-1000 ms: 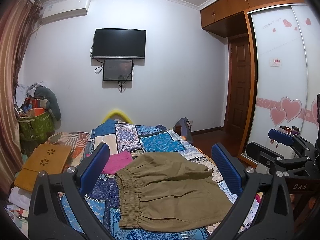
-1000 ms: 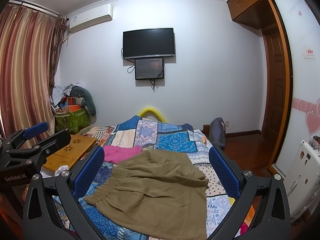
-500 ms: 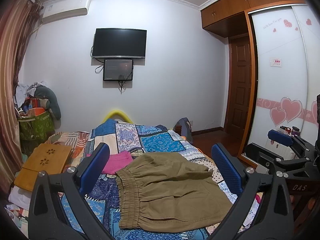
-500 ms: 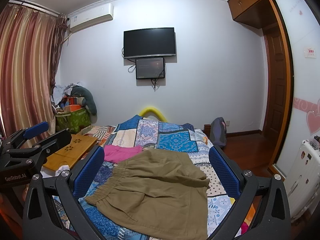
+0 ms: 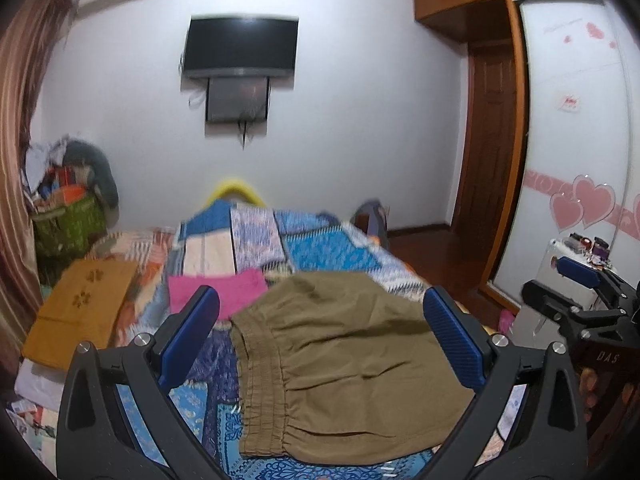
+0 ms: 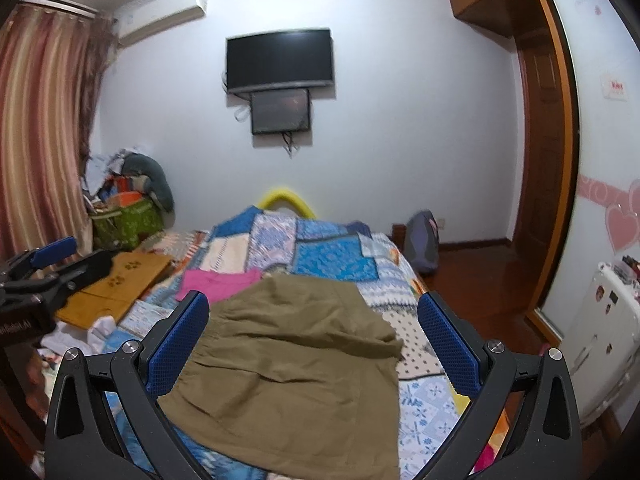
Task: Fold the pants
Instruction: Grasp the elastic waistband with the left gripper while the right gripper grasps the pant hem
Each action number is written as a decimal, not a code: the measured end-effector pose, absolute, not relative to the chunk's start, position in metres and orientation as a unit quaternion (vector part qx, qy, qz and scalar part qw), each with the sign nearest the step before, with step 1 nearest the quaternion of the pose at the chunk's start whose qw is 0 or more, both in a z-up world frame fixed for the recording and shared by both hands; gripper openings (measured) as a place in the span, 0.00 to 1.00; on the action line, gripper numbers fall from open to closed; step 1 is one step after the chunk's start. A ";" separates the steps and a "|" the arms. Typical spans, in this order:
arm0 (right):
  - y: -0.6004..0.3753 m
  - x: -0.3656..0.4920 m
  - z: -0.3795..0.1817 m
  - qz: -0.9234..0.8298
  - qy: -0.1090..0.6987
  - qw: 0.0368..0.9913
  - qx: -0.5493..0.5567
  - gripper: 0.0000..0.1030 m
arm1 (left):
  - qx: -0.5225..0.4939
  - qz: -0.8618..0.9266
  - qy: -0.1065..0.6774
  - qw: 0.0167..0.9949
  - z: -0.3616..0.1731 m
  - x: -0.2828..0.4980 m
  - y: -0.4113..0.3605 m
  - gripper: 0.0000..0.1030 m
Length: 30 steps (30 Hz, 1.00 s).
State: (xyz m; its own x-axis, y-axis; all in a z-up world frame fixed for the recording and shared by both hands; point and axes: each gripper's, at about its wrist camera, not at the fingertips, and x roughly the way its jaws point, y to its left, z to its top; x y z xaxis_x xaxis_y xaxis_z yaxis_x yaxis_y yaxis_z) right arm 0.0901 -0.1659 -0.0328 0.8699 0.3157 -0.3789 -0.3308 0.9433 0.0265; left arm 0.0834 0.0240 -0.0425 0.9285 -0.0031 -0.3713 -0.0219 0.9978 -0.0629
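Olive-brown pants point(image 5: 344, 368) lie spread on the patchwork bedspread point(image 5: 332, 252), elastic waistband toward the left. They also show in the right wrist view point(image 6: 296, 372). My left gripper point(image 5: 320, 344) is open and empty, held above the pants, its blue pads wide apart. My right gripper point(image 6: 314, 340) is also open and empty above the pants. The right gripper shows at the right edge of the left wrist view point(image 5: 576, 300). The left gripper shows at the left edge of the right wrist view point(image 6: 48, 276).
A pink garment point(image 5: 218, 288) lies beyond the pants. A wooden lap table point(image 5: 84, 312) sits at the bed's left. A cluttered green basket point(image 5: 68, 224) stands by the curtain. A white appliance point(image 6: 604, 336) and wardrobe are on the right.
Both grippers have moved forward and tilted down a little toward the bed; the pants look closer and the frames are slightly blurred. Both stay open.
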 end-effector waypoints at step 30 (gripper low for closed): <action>-0.212 0.276 -0.193 0.139 0.455 0.879 -0.039 0.73 | -0.066 -0.001 0.491 0.869 -0.232 0.278 0.115 0.78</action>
